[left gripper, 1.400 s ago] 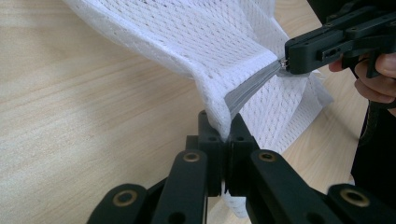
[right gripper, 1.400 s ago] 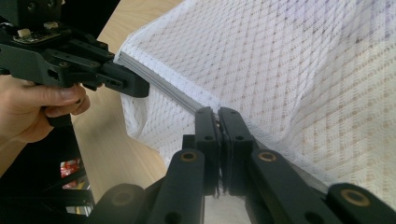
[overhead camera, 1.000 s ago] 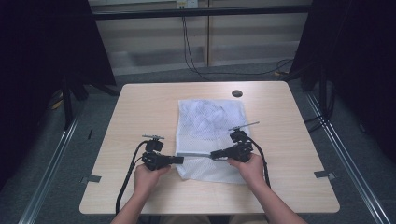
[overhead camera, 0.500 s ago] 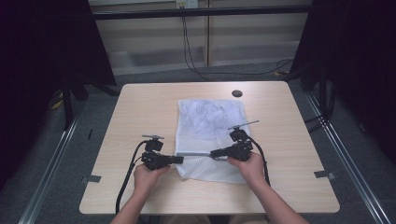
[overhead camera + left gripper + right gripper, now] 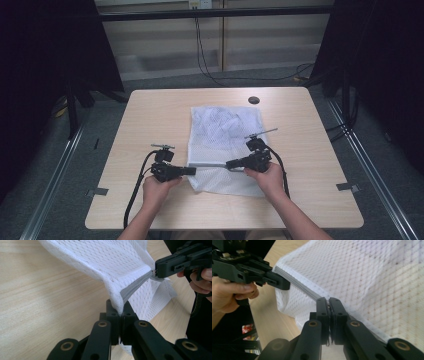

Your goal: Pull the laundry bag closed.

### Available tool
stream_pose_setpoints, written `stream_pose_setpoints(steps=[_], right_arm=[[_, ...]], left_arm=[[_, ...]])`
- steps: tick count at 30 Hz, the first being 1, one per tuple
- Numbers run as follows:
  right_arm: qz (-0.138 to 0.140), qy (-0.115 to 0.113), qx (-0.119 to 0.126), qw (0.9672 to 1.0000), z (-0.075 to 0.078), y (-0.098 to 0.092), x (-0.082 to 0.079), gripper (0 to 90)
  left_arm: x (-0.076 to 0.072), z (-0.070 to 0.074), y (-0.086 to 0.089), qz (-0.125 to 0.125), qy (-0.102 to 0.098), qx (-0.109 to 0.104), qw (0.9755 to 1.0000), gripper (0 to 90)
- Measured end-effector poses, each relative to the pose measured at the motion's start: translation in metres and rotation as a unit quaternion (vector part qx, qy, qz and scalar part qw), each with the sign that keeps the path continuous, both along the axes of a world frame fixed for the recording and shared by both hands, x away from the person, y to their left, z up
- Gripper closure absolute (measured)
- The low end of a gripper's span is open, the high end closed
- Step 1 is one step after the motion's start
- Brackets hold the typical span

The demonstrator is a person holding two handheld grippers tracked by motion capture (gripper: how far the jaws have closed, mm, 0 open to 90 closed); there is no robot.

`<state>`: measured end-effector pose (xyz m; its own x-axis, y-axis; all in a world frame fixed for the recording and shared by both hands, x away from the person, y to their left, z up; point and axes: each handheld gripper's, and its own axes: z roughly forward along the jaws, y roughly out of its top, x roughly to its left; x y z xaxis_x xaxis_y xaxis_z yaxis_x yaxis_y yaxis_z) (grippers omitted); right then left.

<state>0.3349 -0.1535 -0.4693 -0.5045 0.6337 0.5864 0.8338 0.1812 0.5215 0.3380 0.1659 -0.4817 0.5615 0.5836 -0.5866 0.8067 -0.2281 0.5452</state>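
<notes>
— Gripping both ends of the grey zipper (image 5: 210,164) on the white mesh laundry bag (image 5: 225,137); how far are we?

— Early, I judge. My left gripper (image 5: 120,311) pinches the bag's corner, my right gripper (image 5: 329,300) is clamped on the zipper itself. The bag lies mid-way across the light wooden table (image 5: 150,115); something pale shows inside, but I can't tell what.

Mesh bag (image 5: 120,262) ran off the top edge in the left gripper view, its far weave blurred at upper right in the right gripper view, zipper (image 5: 297,286) end was hidden behind the left gripper (image 5: 283,283).
</notes>
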Motion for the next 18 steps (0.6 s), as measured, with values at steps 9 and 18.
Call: stream_pose_setpoints(steps=[9,18], right_arm=[[-0.001,0.0,0.008,1.0,-0.001,-0.006,-0.004,87.0],[-0.01,-0.003,0.018,0.9998,-0.002,-0.012,-0.005,86.9]], left_arm=[[0.0,0.0,-0.002,-0.003,0.0,0.008,1.0,88.3],[-0.001,0.0,-0.002,-0.006,0.001,0.009,0.9999,88.4]])
